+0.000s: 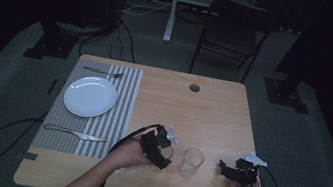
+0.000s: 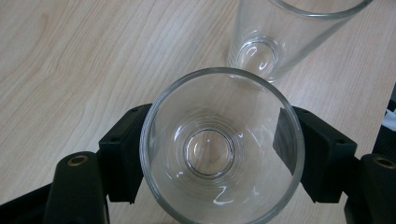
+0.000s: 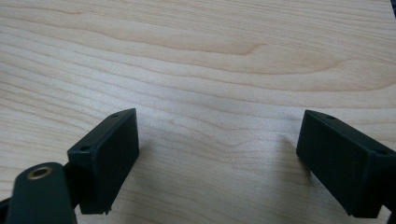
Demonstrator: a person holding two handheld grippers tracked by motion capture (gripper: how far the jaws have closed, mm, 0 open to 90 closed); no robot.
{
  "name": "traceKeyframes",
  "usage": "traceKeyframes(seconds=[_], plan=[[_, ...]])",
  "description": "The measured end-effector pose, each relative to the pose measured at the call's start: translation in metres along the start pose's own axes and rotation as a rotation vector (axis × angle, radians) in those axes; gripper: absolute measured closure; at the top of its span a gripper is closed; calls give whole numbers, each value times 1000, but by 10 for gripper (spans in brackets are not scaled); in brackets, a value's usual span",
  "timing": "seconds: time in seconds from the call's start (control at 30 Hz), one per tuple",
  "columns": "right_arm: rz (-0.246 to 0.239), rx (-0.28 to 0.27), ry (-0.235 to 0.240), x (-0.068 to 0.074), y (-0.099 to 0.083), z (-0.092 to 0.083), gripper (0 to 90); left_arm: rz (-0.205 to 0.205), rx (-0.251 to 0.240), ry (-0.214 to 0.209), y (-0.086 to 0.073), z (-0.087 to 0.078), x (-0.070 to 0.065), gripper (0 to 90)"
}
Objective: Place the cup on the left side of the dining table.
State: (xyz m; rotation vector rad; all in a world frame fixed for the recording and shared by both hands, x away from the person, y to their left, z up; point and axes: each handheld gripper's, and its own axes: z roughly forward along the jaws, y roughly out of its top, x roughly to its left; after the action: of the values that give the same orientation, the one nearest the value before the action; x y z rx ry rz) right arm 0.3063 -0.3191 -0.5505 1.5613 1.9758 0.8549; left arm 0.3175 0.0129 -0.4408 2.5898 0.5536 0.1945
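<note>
Clear glass is the material in hand. In the high view we note two tumblers near the front edge of the desk [image 1: 213, 106]: the left tongs [image 1: 161, 149] are wrapped about one glass [image 1: 164, 153], with the second glass [image 1: 191, 162] standing just to its right. The right tongs [image 1: 235, 171] rest farther right on bare wood. A white plate [image 1: 90, 96] sits on a striped placemat [image 1: 98, 128] at far left, with a fork [image 1: 103, 71] beyond it and a knife [image 1: 74, 133] on its near side.

In the left gripper view the held glass [image 2: 222, 147] stands upright between the jaws, both pads pressed to its wall; the second glass [image 2: 280, 32] stands just beyond, apart from it.

In the right gripper view the right tongs [image 3: 217, 154] stand wide open over wood, holding nothing.

We judge the grasp complete and the carry pending. The next move calls for a straight lift, clear of the neighbouring glass, presumably toward the place setting.
</note>
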Motion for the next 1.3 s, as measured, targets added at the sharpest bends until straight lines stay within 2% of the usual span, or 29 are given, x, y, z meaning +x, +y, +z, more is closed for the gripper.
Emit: traceKeyframes(seconds=[0.13, 0.27, 0.43, 0.7, 0.77, 0.9, 0.93, 1.03, 1.1, 1.17, 1.27, 1.3], plan=[[0, 0, 0, 0, 0, 0, 127, 4, -5, 0, 1, 0, 0, 290], [0, 0, 0, 0, 0, 0, 127, 8, -14, -27, 1, -1, 2, 290], [2, 1, 0, 0, 0, 0, 127, 17, -21, -7, 4, -6, 4, 291], [0, 0, 0, 0, 0, 0, 127, -15, -38, -15, 8, -13, 14, 290], [-1, -1, 0, 0, 0, 0, 127, -17, -35, 7, 9, -15, 18, 290], [-1, 1, 0, 0, 0, 0, 126, -16, -34, 15, 10, -19, 23, 289], [-1, 0, 0, 0, 0, 0, 126, -38, -43, 10, 10, -22, 30, 289], [0, 0, 0, 0, 0, 0, 127, -39, -44, 19, 11, -25, 34, 290], [0, -1, 0, 0, 0, 0, 127, -48, -42, 43, 12, -30, 41, 290], [1, 0, 0, 0, 0, 0, 127, -48, -40, 50, 12, -32, 43, 290], [0, 0, 0, 0, 0, 0, 127, -64, -46, 65, 11, -37, 50, 289], [0, 0, 0, 0, 0, 0, 127, -83, -51, 77, 9, -39, 55, 290]])
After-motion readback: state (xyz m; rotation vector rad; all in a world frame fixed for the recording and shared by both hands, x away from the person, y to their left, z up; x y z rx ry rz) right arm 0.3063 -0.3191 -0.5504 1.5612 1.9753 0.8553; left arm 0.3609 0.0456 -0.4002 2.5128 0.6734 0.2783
